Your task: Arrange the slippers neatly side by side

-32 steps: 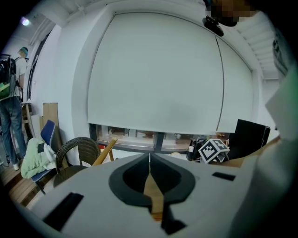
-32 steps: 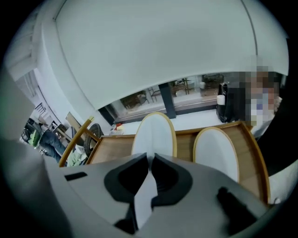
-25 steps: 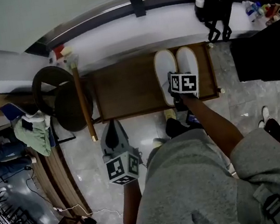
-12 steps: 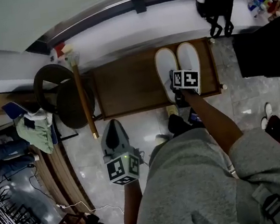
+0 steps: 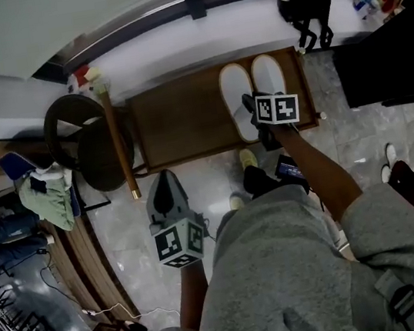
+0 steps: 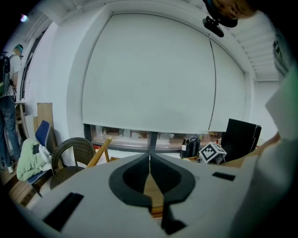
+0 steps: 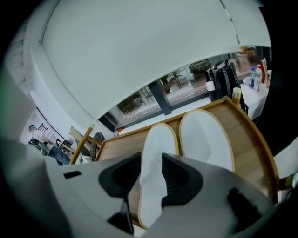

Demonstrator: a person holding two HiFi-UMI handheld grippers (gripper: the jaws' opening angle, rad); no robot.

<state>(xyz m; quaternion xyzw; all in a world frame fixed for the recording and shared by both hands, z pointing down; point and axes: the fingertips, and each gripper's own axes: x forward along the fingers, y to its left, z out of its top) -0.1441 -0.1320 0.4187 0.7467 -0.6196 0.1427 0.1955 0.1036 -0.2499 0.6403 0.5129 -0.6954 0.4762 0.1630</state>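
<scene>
Right tongs (image 7: pixel 151 161) on white slipper (image 7: pixel 160 137)

the bench (image 5: pixel 177 126) is bare on its left half; slippers (image 5: pixel 236 94) fill the right end, wicker chair (image 5: pixel 83 145) and leaning stick (image 5: pixel 117 148) crowd its left edge.

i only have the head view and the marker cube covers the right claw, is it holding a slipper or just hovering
Observer: Holding. The right gripper view shows the right claw shut on the white upper of the slipper nearer the wicker chair.
Operator: ok and the left claw, anything in it
Observer: Nothing. In the left gripper view the left claw is shut and empty, pointing toward the window blind.
</scene>
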